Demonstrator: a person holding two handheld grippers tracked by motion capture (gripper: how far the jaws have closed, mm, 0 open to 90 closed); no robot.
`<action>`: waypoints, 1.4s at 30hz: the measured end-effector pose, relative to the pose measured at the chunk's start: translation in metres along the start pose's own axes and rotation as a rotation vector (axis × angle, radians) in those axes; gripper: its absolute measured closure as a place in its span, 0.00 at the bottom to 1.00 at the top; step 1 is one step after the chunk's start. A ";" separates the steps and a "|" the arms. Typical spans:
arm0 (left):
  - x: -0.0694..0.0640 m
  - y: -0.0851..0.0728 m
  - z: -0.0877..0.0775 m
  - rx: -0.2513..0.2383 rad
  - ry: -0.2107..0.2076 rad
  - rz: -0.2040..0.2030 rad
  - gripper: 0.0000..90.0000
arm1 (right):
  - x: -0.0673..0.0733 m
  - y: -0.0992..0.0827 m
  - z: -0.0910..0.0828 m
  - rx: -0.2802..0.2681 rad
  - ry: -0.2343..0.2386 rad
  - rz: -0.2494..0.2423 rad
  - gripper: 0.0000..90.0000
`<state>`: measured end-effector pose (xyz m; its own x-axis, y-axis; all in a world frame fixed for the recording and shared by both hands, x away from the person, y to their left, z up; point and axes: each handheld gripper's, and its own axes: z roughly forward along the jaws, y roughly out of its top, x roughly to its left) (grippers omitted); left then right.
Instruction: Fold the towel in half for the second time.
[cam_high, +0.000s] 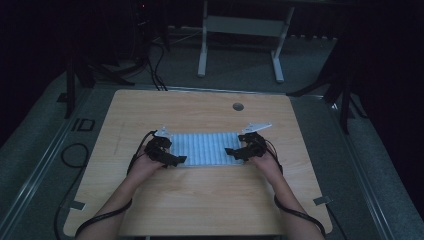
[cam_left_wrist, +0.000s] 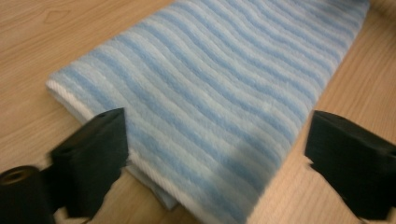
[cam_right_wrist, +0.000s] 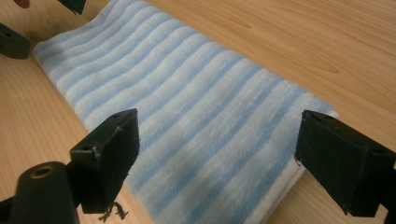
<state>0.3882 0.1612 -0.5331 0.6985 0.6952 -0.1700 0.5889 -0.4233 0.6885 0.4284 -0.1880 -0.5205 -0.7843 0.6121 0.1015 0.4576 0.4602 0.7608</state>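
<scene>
Now we look down from the high view first. A folded towel lies flat in the middle of the frame, on a wooden table. Our left gripper sits at the towel's left end, and our right gripper sits at its right end. Both are low over the cloth. We think this is the step where we get ready to grab both ends, maybe to fold it again or lift it.

Next, the left gripper view. The towel runs from the lower middle up to the upper right of the frame. It has soft blue and pale stripes and a white edge at the lower left. The jaws stand wide apart, one on each side of the near end, and nothing is pinched between them.

Last, the right gripper view. The towel stretches from the bottom up to the upper left corner, where bits of the left gripper peek in. These jaws are wide apart too, with the end of the towel between them.

For the next move, we think both grippers must go down a bit and squeeze the ends together.
</scene>
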 end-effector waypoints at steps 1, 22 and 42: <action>-0.001 -0.002 -0.001 0.006 -0.006 0.004 0.02 | 0.000 -0.002 -0.001 0.000 0.000 -0.005 0.15; -0.007 -0.051 -0.028 -0.061 0.114 0.015 0.02 | -0.010 -0.060 -0.047 -0.034 -0.084 0.011 0.15; -0.011 -0.103 -0.063 -0.075 0.165 -0.030 0.02 | -0.003 -0.104 -0.091 -0.053 -0.188 0.066 0.15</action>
<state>0.2942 0.2338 -0.5573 0.6013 0.7953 -0.0770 0.5719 -0.3610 0.7366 0.3451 -0.2957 -0.5417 -0.6589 0.7514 0.0341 0.4785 0.3837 0.7899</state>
